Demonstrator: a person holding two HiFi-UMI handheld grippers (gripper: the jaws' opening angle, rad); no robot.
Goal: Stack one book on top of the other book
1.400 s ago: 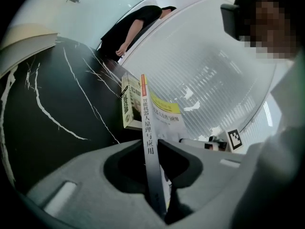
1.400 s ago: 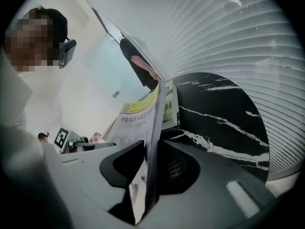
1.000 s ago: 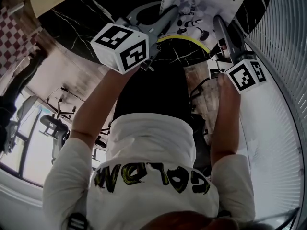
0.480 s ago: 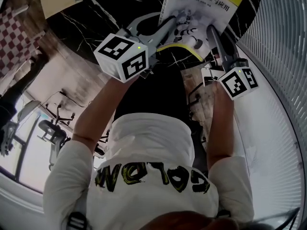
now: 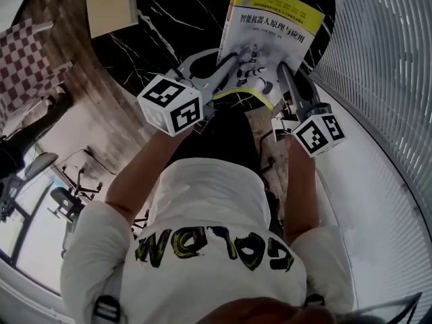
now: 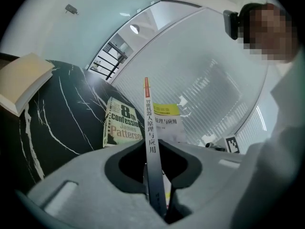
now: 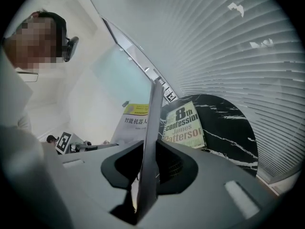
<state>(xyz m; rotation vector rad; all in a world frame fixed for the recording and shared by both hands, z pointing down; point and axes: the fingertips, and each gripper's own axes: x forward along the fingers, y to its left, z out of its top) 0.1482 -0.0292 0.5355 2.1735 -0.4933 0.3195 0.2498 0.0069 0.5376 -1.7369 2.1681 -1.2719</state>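
Head camera above, one camera riding each gripper.
The head view looks steeply down to the black table [image 5: 169,39] at frame top. Both gripper views look along their jaws from close behind, the white book [image 6: 150,142] edge-on at centre; all share the Patterson book [image 7: 183,125] beyond.
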